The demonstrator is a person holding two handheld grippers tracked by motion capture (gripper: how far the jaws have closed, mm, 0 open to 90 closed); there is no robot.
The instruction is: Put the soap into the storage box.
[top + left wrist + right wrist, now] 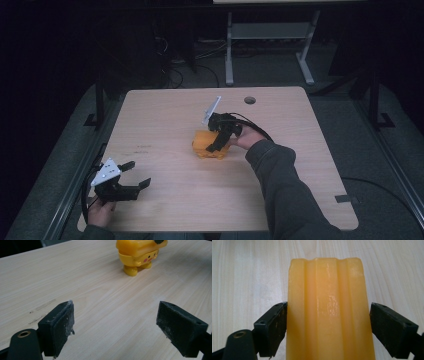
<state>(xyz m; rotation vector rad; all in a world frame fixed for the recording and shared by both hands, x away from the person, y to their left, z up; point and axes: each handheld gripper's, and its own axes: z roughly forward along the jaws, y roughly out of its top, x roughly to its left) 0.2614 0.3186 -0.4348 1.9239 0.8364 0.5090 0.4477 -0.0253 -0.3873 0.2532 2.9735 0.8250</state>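
Observation:
A yellow toy figure (209,145) with pink cheeks and short legs (140,255) stands mid-table on the pale wooden table (165,115). My right gripper (217,142) comes down over it from the right. In the right gripper view its ridged yellow top (329,290) sits between the two black jaws of the right gripper (328,327), which are spread wide and lie along its sides without squeezing. Near the front left corner, my left gripper (139,173) is open above bare wood with nothing between its pads (60,327), and it faces the toy.
A round cable hole (250,100) sits near the table's far edge. A strip of dark tape (347,198) lies at the front right corner. Behind the table stand a grey desk frame (230,50) and floor cables (175,75). The surroundings are dark.

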